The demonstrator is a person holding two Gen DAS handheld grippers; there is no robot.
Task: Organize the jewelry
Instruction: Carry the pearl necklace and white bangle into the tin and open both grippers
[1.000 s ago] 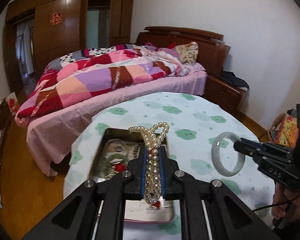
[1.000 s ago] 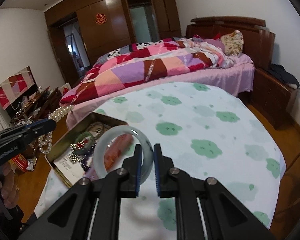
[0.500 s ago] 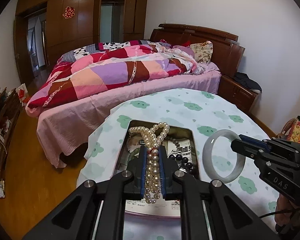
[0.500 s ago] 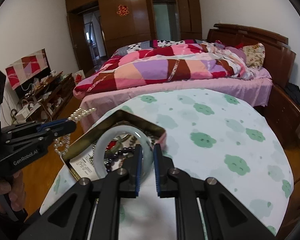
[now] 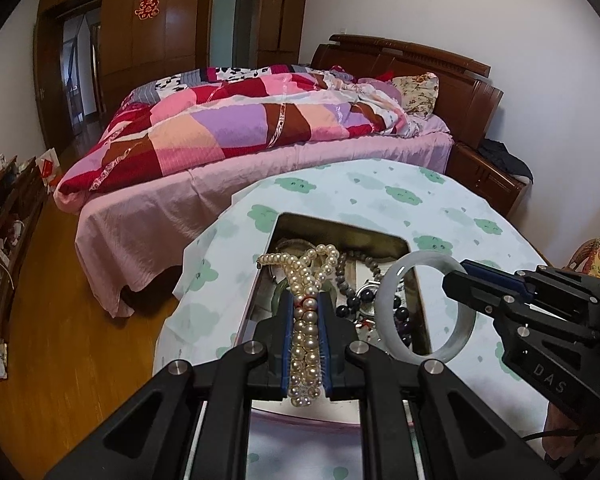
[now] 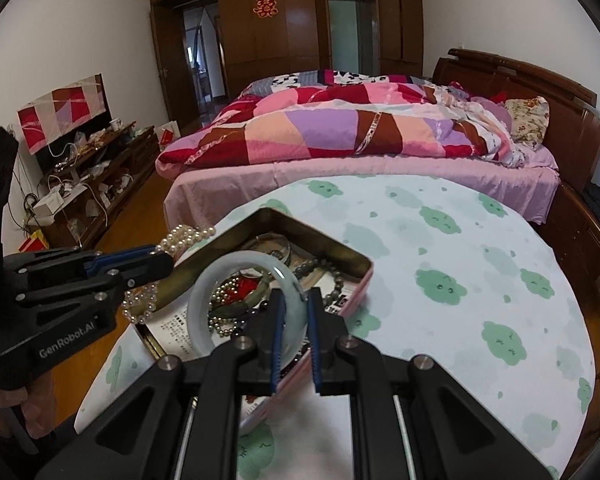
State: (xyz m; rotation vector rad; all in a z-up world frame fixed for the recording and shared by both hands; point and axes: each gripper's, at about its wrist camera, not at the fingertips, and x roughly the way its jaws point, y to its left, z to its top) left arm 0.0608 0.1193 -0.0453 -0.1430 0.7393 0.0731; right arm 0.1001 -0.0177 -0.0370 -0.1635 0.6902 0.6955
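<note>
Currently we hold two pieces of jewelry over an open rectangular metal tin (image 5: 342,229) that sits on the round tabletop covered in a white cloth with green cloud shapes (image 5: 440,204).

Left gripper (image 5: 306,344): its blue-padded fingers are pinched on a bunched strand of cream pearl beads (image 5: 306,332). The pearl necklace runs along the gap between the pads and loops out past the tips, above the left half of the tin. In the right wrist view the same gripper (image 6: 164,260) comes in from the left, with pearls (image 6: 186,235) hanging above and below its tip at the tin's left edge.

Right gripper (image 6: 294,340): pressed onto the rim of a pale, milky-white jade-like bangle (image 6: 204,300), pads on either side of the band. The bangle stands roughly upright and hangs over the tin's near part. In the left wrist view the bangle (image 5: 386,312) is beside the pearls, apart from them, with the right gripper (image 5: 458,272) holding its right side.

Tin contents: dark round beads (image 5: 354,302), a greyish bead strand (image 5: 342,276), a metal bangle (image 6: 270,242), something red (image 6: 242,286), printed paper (image 6: 172,330) at the bottom. Finer items are too tangled to tell apart.

Background: a bed with a pink, purple and red patchwork quilt (image 6: 340,128) behind the tabletop.
</note>
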